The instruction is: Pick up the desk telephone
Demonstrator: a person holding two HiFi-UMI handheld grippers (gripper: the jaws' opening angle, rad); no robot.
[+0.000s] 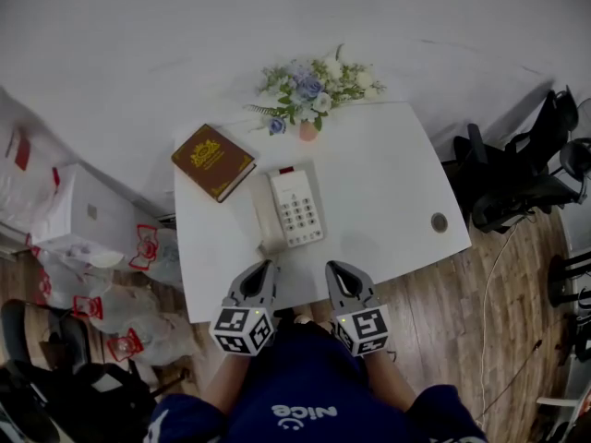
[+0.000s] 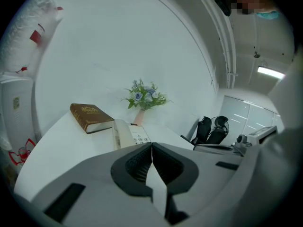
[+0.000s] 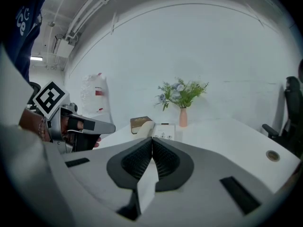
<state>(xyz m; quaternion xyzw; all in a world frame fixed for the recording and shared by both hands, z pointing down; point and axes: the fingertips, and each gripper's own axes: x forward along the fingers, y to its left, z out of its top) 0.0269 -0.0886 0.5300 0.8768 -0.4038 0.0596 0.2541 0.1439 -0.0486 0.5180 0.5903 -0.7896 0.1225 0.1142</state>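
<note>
A white desk telephone with its handset on the left side lies in the middle of the white table; it also shows in the left gripper view and the right gripper view. My left gripper hovers over the table's near edge, just short of the phone's near left corner, jaws shut and empty. My right gripper sits beside it over the same edge, a little right of the phone, also shut with nothing between its pads.
A brown book lies at the table's far left, left of the phone. A vase of blue and white flowers stands at the far edge. A small round disc sits near the right edge. Black office chairs stand at right, plastic bags at left.
</note>
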